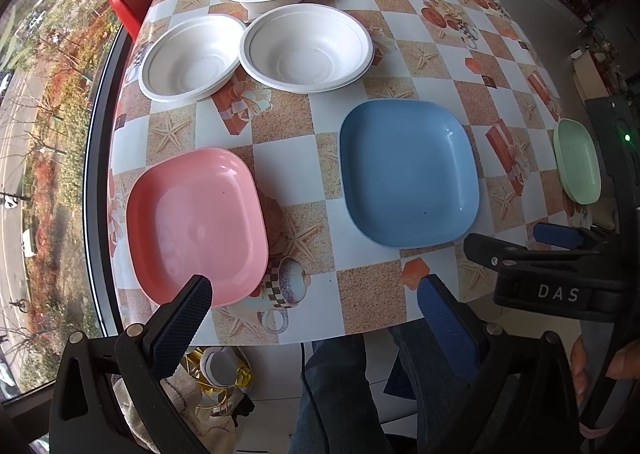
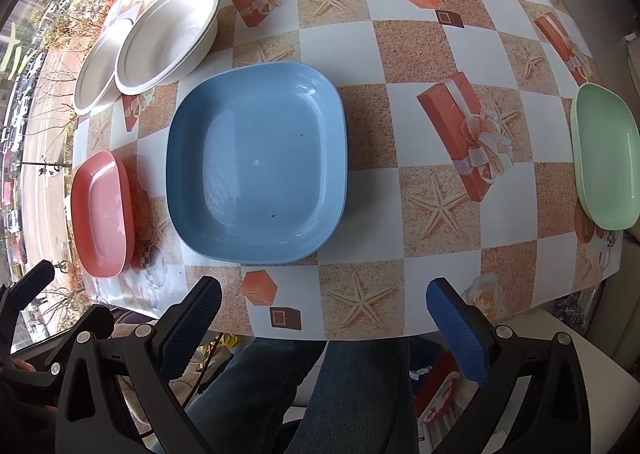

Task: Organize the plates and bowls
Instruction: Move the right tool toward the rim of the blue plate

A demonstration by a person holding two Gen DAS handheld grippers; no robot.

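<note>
Left wrist view: the left claw (image 1: pixel 316 304) hangs wide apart and empty above the bench (image 1: pixel 288 158) edge, pink plate (image 1: pixel 196 226) and blue plate (image 1: pixel 408 174) beyond it, three white bowls (image 1: pixel 306 48) farther back. Right claw (image 2: pixel 324 304) also gapes empty before the blue plate, green plate (image 2: pixel 606 158) far right.

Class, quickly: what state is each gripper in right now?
Left gripper: open, holding nothing.
Right gripper: open, holding nothing.
</note>
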